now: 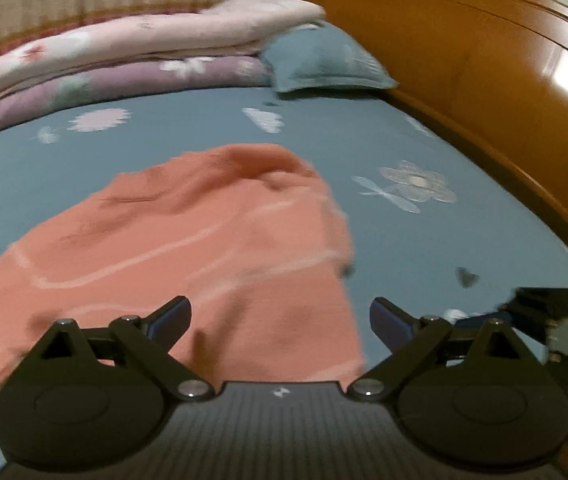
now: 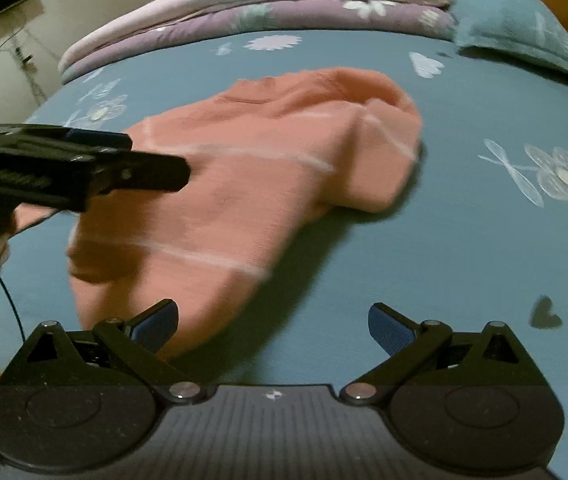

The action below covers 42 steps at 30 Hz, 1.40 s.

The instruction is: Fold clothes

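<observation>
Orange striped sweater [image 1: 188,248] spread rumpled on teal flowered sheet [image 1: 424,248], mid-frame in both views. Left gripper [image 1: 280,320] wide open, empty, fabric under its left finger and in the gap. Right gripper [image 2: 273,326] wide open, empty, sweater hem beside its left finger [image 2: 156,326].

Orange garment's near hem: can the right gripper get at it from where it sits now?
Probably yes. The right gripper is open and empty, with the orange garment lying flat on the bedsheet just ahead to its left. The left gripper hovers further left, apparently clear.
</observation>
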Each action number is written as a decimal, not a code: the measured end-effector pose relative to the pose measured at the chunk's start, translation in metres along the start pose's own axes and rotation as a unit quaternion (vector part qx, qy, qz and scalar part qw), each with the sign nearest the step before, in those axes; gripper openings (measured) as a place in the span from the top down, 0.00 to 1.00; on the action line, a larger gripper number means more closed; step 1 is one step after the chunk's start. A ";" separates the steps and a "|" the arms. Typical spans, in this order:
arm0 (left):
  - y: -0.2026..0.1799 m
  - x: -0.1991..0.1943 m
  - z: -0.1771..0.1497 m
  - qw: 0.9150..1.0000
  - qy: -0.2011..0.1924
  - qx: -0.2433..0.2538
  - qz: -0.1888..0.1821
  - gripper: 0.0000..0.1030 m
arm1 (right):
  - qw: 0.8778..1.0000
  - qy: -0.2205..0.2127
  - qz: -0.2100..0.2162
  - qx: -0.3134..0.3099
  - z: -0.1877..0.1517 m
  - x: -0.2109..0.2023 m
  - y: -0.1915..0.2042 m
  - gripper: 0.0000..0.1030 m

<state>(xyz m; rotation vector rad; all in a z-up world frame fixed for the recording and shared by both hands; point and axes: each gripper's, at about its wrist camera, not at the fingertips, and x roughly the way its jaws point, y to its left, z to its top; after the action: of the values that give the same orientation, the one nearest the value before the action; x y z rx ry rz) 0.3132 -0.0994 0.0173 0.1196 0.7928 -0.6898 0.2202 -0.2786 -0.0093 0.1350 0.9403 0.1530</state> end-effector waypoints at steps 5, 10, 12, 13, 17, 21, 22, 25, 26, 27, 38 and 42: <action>-0.040 0.030 0.007 0.997 0.029 0.020 -0.068 0.07 | 0.999 0.013 -0.037 0.021 -0.019 0.001 -0.039 0.00; -0.074 0.070 0.004 0.990 0.084 0.037 -0.105 0.07 | 0.995 0.037 -0.094 0.025 -0.044 0.006 -0.067 0.00; -0.082 0.088 0.000 0.986 0.109 0.039 -0.121 0.07 | 0.994 0.043 -0.094 0.036 -0.050 0.007 -0.077 0.00; -0.085 0.097 -0.003 0.985 0.121 0.038 -0.119 0.07 | 0.994 0.044 -0.092 0.042 -0.052 0.008 -0.081 0.00; -0.076 0.121 -0.016 0.984 0.168 0.008 -0.056 0.07 | 0.995 0.037 -0.076 0.056 -0.049 0.009 -0.091 0.00; -0.058 0.109 -0.019 0.987 0.156 -0.027 -0.016 0.07 | 0.996 0.029 -0.057 0.057 -0.042 0.017 -0.095 0.00; -0.055 0.101 -0.018 0.989 0.145 -0.027 -0.003 0.08 | 0.997 0.027 -0.052 0.056 -0.040 0.019 -0.095 0.00; -0.050 0.083 -0.012 0.991 0.121 0.006 0.053 0.09 | 0.998 0.025 -0.037 0.051 -0.034 0.026 -0.096 0.00; -0.047 0.079 -0.010 0.990 0.117 0.015 0.072 0.12 | 0.998 0.024 -0.032 0.050 -0.032 0.029 -0.096 0.00; -0.043 0.076 -0.008 0.989 0.112 0.022 0.091 0.14 | 0.998 0.024 -0.027 0.048 -0.031 0.031 -0.097 0.00; 0.012 0.066 0.002 0.969 0.102 0.017 0.223 0.08 | 0.999 0.032 -0.005 0.014 -0.019 0.035 -0.090 0.00; 0.009 0.057 -0.003 0.968 0.081 0.033 0.237 0.08 | 1.000 0.021 0.001 0.002 -0.004 0.040 -0.077 0.00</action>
<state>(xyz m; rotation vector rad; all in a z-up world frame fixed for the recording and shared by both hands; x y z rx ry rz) 0.3447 -0.1214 -0.0254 0.4165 0.8573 -0.2537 0.2456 -0.3462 -0.0580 0.1373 0.9826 0.1571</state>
